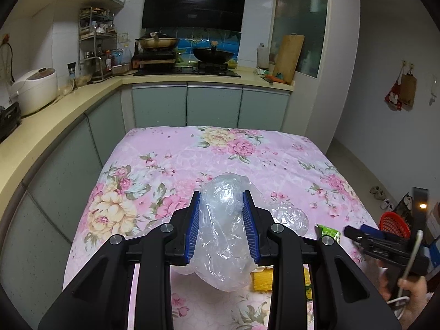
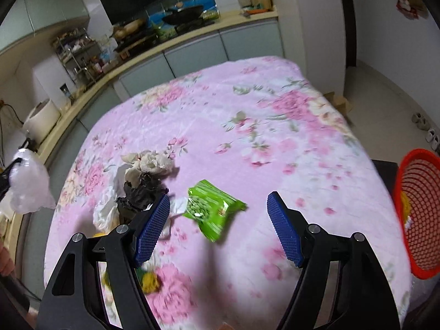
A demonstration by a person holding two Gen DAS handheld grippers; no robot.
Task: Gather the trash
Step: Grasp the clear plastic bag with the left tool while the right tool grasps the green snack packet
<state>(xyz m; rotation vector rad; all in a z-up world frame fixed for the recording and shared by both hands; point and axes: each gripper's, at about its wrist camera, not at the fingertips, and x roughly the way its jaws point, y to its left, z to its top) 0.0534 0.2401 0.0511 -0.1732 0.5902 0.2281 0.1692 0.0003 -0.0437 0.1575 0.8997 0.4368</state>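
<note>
The left gripper (image 1: 221, 220) pinches a clear plastic bag (image 1: 222, 231) — thin film could slip free. The right gripper (image 2: 217, 227), fingers wide, may nudge the green snack packet (image 2: 213, 206) away.

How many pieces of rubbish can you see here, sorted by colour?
Clear: 2, the crumpled clear plastic bag clamped by the left gripper and another clear plastic wrap on the cloth.
Green: 1, the green snack packet.
Black: 1, the crumpled black bag.
White: 1, the wadded white tissue.
Total: 5
</note>
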